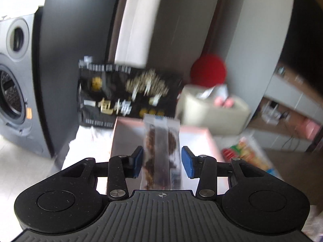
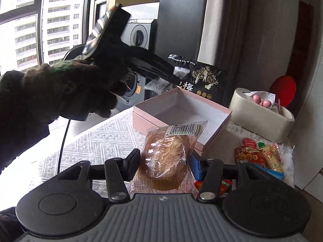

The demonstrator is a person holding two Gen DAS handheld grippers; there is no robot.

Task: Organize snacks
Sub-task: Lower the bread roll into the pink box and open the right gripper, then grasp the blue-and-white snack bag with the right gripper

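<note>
Right hand-held gripper [image 2: 164, 166] tilted downward, clamped around wrapped pastry [image 2: 168, 159].

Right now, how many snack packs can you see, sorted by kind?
Black plum bag: 1
Clear-wrapped dark snack in the left hand-held gripper: 1
Clear-wrapped pastry in the right hand-held gripper: 1
Colourful packs in a loose pile: too overlapped to count
Total clearly countable: 3

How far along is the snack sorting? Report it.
Done: nothing shows in the pink box yet. In hand: the left hand-held gripper carries a dark snack bar above the box; the right hand-held gripper clamps a wrapped pastry. Left: the snack packets on the cloth.
</note>
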